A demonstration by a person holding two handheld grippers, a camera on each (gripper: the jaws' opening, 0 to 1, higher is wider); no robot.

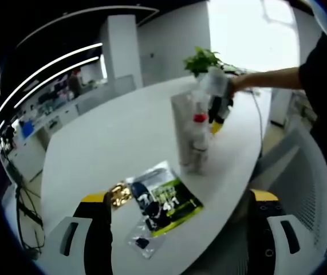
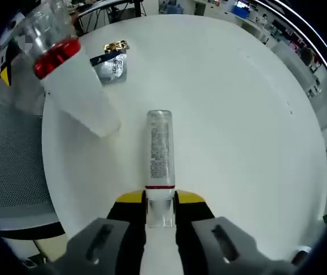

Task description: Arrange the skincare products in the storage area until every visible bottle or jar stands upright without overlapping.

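sachet (image 1: 166,203) beside the gold packet (image 1: 117,195): large white figures that seem to read "41" are seen on its green panel, smaller print unreadable | slim bottle (image 2: 160,150): lines of fine print are seen on its label, too small to be read

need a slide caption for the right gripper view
Right gripper shut on a clear bottle by its cap end, beside an upright red-banded bottle on the white table.
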